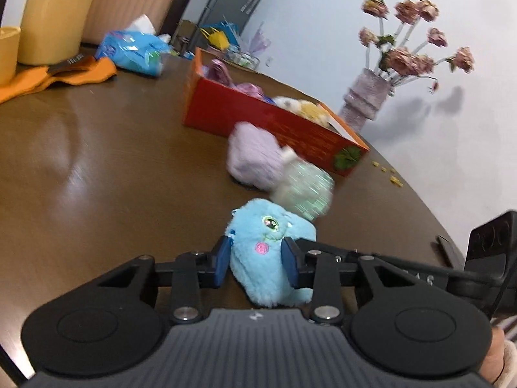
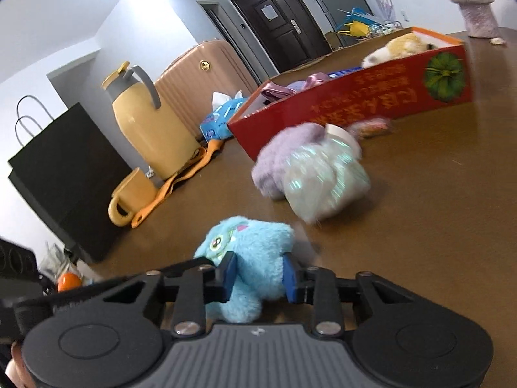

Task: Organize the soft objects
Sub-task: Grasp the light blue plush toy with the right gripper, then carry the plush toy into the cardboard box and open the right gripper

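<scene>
The left gripper (image 1: 256, 260) pressed both blue pads into a blue plush toy (image 1: 271, 252) on the brown table (image 1: 97, 161), near a red box (image 1: 268, 119).

Brown table (image 1: 97, 168) bears red box (image 1: 258, 119), 3 plush toys (image 1: 271, 255).

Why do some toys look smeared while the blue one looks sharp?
In the left wrist view, the blue plush between the pads is crisp, while the lilac plush and sparkly white plush are motion-blurred. The right wrist view shows the same, with window glare on the table only in the left view.
</scene>
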`<state>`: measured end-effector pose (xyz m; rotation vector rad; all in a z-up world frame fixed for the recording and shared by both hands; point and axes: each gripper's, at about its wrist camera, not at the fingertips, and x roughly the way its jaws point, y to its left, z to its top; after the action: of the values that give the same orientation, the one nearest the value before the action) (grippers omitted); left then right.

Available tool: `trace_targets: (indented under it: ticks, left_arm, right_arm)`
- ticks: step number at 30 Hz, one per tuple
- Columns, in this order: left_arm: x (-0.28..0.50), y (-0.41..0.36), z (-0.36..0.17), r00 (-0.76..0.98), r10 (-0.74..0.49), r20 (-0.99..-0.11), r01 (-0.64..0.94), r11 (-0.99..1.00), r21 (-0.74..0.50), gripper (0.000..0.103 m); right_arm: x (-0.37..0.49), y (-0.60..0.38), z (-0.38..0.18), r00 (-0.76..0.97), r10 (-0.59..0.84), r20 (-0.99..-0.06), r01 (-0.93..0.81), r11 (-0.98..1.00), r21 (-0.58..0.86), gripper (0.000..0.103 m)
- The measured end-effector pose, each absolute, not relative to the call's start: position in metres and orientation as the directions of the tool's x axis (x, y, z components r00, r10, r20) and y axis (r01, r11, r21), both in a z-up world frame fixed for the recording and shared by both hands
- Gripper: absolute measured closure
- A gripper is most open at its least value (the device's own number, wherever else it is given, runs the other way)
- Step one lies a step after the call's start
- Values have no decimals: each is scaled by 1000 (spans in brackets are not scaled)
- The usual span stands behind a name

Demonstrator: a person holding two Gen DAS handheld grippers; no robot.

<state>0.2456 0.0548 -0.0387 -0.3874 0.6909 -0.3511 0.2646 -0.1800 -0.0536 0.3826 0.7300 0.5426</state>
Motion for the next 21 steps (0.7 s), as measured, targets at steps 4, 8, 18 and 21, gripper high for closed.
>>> trace_targets:
  ticks: [4,8,18,21]
  left_arm:
    - [220,27,-37,686,-491,-538,248,852,-461,67]
    - [208,13,-36,659,-525,-538,288,837,-464,65]
    - [200,7,-39,632,-534,-562,274,832,-483,61]
    - [203,3,-40,636,-529,-561,273,835,-478,67]
  right_arm:
    - [215,-209,-50,667,529,-524,-284,832,476,75]
    - [189,-234,-52,723,477,-499,-221,845,487,73]
    - [198,-243,-60,735,509,-448,-231,809,540,65]
    - [205,-244,-64,725,524,-447,-241,801,548,69]
